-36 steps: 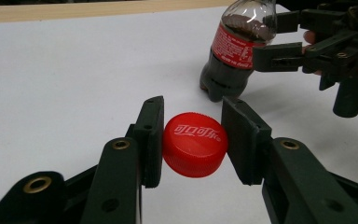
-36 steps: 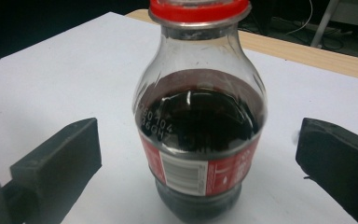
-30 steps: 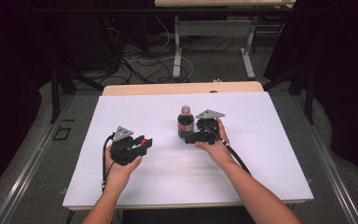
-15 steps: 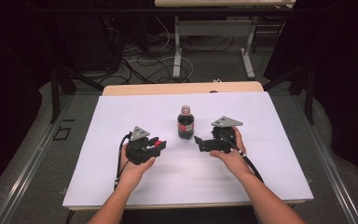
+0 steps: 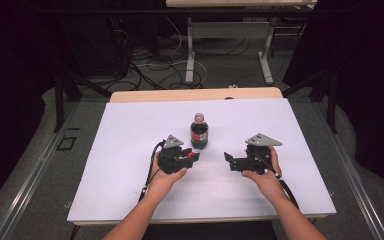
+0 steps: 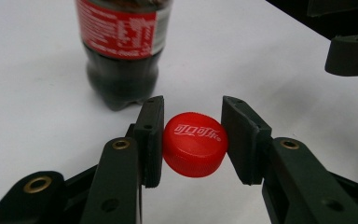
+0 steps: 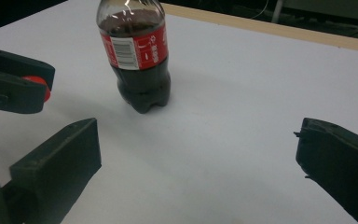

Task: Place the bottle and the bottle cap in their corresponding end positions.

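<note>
My left gripper point(image 6: 193, 142) pinches the red cap point(image 6: 195, 143) just beside the upright cola bottle point(image 5: 199, 132) on the white tabletop point(image 5: 130, 130), my right gripper point(image 7: 198, 168) spread wide, grey floor point(image 5: 35, 175) and cables point(image 5: 150, 62) beyond.

A: What sits in the lower middle of the frame?
B: The left gripper point(image 6: 194, 142) clamps a red cap point(image 6: 195, 143), printed top facing the camera.
A: And the upper left?
B: A cola bottle point(image 6: 122, 51) stands upright on the white table point(image 6: 32, 84), beyond the cap.
</note>
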Available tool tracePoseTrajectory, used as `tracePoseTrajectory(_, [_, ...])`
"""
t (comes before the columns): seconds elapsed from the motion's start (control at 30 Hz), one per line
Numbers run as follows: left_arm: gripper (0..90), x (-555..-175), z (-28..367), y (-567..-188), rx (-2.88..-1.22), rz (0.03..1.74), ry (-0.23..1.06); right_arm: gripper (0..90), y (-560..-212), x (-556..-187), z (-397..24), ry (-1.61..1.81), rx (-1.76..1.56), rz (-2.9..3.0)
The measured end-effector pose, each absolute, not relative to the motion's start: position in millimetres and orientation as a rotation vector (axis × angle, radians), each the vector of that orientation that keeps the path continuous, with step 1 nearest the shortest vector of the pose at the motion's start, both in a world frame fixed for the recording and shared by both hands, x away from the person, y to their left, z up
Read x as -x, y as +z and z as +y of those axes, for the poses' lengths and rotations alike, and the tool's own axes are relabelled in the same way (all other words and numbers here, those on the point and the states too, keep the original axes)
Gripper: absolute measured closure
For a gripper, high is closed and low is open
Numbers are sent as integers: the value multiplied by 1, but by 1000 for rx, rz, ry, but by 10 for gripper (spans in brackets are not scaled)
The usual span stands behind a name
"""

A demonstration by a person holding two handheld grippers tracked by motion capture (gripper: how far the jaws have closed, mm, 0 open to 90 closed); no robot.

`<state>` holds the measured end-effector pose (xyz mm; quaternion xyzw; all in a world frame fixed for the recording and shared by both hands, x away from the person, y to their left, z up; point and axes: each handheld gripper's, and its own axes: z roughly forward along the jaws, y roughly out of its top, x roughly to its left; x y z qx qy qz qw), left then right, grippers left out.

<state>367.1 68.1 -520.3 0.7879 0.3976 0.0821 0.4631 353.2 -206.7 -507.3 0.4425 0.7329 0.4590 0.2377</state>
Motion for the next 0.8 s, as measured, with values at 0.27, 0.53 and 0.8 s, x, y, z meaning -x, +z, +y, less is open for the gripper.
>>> tracePoseTrajectory(0.27, [610,-361,48,-544,-2032,927,199,0,-520,-354,-217,1253,-1261,2002])
tracePoseTrajectory(0.53, [609,-351,38,-563,-2112,906,201,0,-521,-352,-219,1250,-1269,2000])
tracePoseTrajectory(0.8, [598,-350,37,-564,-2123,900,234,0,-523,-352,-219,1254,-1270,2003])
